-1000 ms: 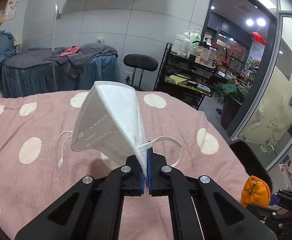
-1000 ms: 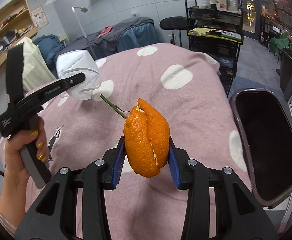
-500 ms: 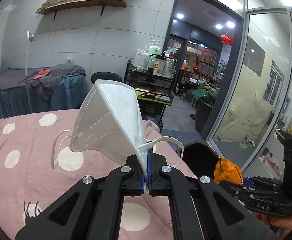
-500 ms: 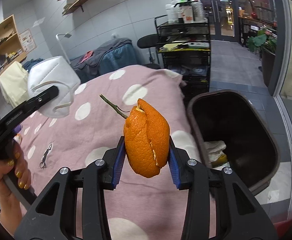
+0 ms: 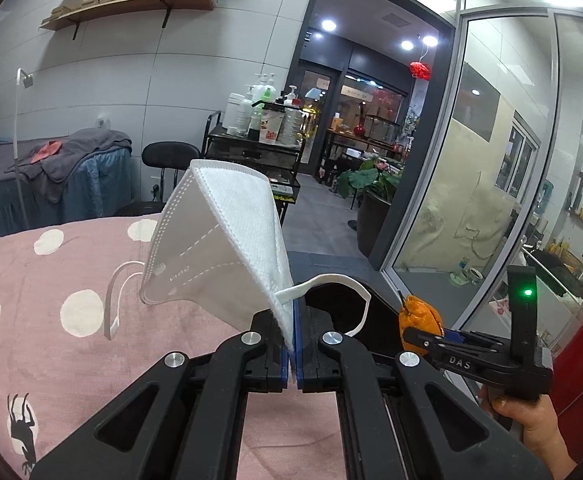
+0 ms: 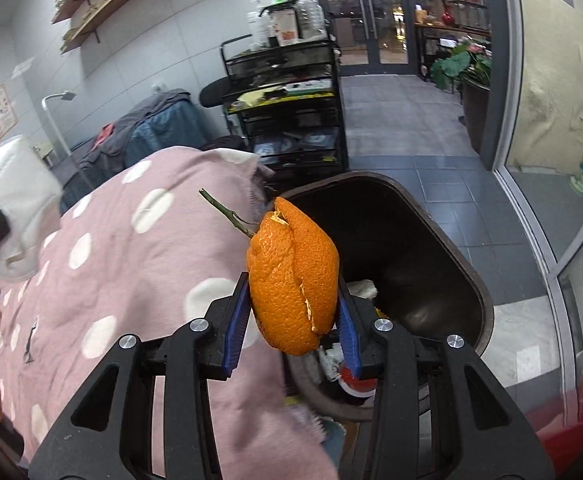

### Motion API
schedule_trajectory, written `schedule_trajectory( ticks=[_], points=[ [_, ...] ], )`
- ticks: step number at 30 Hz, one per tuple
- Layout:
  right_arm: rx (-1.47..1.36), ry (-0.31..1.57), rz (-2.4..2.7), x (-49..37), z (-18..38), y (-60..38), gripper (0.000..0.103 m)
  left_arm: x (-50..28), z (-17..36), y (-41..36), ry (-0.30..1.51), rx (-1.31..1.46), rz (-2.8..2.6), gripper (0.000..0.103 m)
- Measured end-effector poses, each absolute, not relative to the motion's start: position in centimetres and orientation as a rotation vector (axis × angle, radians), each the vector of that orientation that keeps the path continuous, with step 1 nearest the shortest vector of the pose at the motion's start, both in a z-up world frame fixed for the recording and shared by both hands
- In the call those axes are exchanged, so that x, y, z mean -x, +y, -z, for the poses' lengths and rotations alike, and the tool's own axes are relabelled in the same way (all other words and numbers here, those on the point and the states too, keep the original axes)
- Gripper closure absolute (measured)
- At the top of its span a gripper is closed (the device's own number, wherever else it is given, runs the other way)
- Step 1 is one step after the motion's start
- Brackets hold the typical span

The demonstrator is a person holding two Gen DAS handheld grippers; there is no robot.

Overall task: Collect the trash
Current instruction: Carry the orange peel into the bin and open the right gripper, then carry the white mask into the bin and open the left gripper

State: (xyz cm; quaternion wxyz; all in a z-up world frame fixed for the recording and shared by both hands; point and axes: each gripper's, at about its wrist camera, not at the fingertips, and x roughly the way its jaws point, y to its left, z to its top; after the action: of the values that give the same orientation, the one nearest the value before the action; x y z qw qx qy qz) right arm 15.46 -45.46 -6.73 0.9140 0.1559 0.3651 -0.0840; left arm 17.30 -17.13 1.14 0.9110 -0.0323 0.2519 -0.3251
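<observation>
Swinging over to the bin is the big change: a second ago the pink spotted blanket [image 6: 103, 280] filled both views, and now the dark trash bin [image 6: 431, 256] sits in the middle and right of the right wrist picture, just past the blanket's edge. There is already some rubbish at the bottom of it. I think both bits of trash are nearly ready to drop in.

The white face mask [image 5: 219, 240] stands up in the middle of the left wrist picture. The left gripper [image 5: 290, 344] is squeezed tight on the mask's bottom edge, same as before. The mask is still above the blanket, with the bin's dark rim just behind it.

The orange peel [image 6: 293, 280], with a small twig on top, is in the middle of the right wrist picture. The right gripper [image 6: 293, 320] holds it, partly open, with a blue pad pressing each side. The peel now hangs in front of the bin's mouth.

The smallest thing is the writing: "DAS" in white letters on the other gripper, at the lower right of the left wrist picture. Faint marks on the mask are too blurry to read
</observation>
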Motion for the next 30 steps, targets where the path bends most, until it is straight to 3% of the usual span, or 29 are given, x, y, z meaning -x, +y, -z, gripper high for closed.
schedule_trajectory(
  ticks=[15, 21, 24, 30],
  points=[
    [-0.42, 0.887, 0.274, -19.5, 14.2, -50.5, 0.061, -17.0, -0.6, -19.9, 0.543, 0.022, 0.705, 0.101],
    [-0.401, 0.881, 0.291, -18.9, 14.9, -50.5, 0.051, -16.8, -0.6, -20.7, 0.545, -0.005, 0.722, 0.101],
    [-0.39, 0.857, 0.299, -18.1, 14.4, -50.2, 0.04, -16.8, -0.8, -21.2, 0.545, -0.013, 0.74, 0.101],
    [-0.341, 0.793, 0.316, -15.0, 12.4, -48.9, 0.039, -16.6, -1.6, -23.5, 0.532, -0.044, 0.8, 0.101]
  ],
)
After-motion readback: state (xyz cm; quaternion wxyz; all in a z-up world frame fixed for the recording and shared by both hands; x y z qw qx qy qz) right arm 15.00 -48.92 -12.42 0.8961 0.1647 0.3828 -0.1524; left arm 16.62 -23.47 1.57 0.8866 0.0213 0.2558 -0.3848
